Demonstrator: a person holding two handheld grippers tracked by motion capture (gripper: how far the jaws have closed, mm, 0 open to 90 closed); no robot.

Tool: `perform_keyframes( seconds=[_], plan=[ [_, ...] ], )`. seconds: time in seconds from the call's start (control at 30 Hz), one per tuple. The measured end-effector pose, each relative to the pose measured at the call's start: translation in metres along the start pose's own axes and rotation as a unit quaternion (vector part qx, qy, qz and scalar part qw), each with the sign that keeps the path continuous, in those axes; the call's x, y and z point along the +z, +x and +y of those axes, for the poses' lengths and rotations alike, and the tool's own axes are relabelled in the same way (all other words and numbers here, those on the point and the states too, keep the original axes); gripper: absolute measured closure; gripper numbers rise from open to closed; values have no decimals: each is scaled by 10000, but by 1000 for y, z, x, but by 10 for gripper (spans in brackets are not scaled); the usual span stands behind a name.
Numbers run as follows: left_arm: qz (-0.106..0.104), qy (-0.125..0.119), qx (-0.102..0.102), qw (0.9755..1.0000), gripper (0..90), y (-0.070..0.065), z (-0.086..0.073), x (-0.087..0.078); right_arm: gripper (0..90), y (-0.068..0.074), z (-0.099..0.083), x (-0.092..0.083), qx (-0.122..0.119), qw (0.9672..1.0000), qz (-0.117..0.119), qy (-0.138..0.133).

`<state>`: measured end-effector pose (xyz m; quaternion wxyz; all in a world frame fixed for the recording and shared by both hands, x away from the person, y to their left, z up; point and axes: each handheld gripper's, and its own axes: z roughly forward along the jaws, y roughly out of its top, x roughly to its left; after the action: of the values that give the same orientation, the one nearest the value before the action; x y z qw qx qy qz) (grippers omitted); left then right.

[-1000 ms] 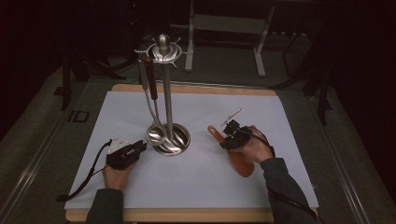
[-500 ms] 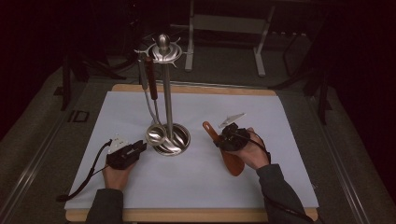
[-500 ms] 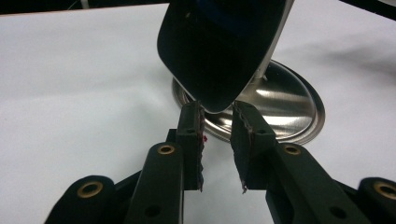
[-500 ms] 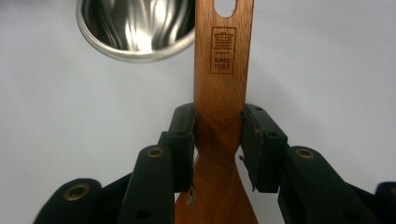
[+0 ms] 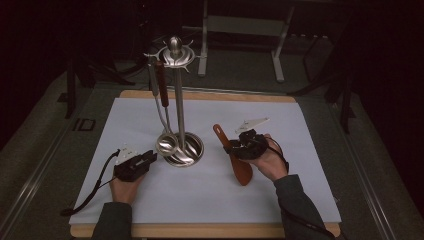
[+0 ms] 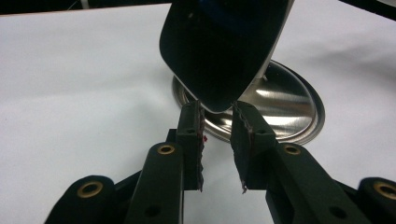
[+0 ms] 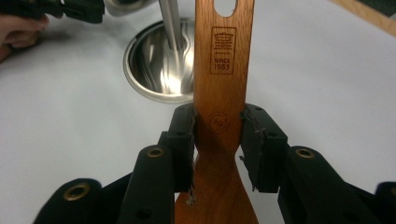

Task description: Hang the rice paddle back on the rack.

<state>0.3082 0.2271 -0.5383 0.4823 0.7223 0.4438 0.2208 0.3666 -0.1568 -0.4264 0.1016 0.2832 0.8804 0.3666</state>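
A steel utensil stand (image 5: 178, 95) rises from a round base (image 5: 194, 151) mid-table. From its top hooks hangs a ladle, its shiny bowl (image 5: 166, 144) low beside the base. My left gripper (image 5: 151, 158) rests on the table left of the base. In the left gripper view it (image 6: 217, 121) is open, and its tips flank the lower edge of the ladle bowl (image 6: 219, 46). My right gripper (image 5: 234, 146) is shut on the narrow neck of a wooden spatula (image 5: 241, 169), right of the stand. The spatula (image 7: 224, 60) points its holed handle end past the base (image 7: 159, 70).
A white mat (image 5: 300, 150) covers the wooden table (image 5: 210, 95). A brown-handled utensil (image 5: 161, 82) hangs from the stand's hooks. A cable (image 5: 95, 187) trails from the left gripper toward the table's front left. Dark floor and metal frame legs (image 5: 277, 55) lie beyond the far edge.
My right gripper has carried the spatula leftward, nearer the stand's base, and turned it a little. The left gripper and the ladle have stayed where they were.
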Motion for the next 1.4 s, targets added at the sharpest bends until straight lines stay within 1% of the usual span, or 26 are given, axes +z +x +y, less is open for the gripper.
perform_keyframes(
  seconds=[0.33,0.67,1.0,1.13,1.33,1.4],
  plan=[
    [-1,-4,-6,10000,736,0,0,0,665,1,10,-10,-44,9993,159,-330],
    [-3,-4,-9,10000,736,0,0,0,665,5,23,-22,-93,9980,198,-597],
    [-4,-1,-20,10000,736,0,0,0,665,7,33,-32,-124,9965,240,-792],
    [-4,-2,-16,10000,736,0,0,0,666,7,36,-35,-127,9956,292,-879],
    [-5,-1,-24,10000,736,0,0,0,665,7,43,-41,-210,9935,422,-1038],
    [-6,-1,-24,10000,736,0,0,0,665,7,45,-44,-187,9926,471,-1100]
  ],
)
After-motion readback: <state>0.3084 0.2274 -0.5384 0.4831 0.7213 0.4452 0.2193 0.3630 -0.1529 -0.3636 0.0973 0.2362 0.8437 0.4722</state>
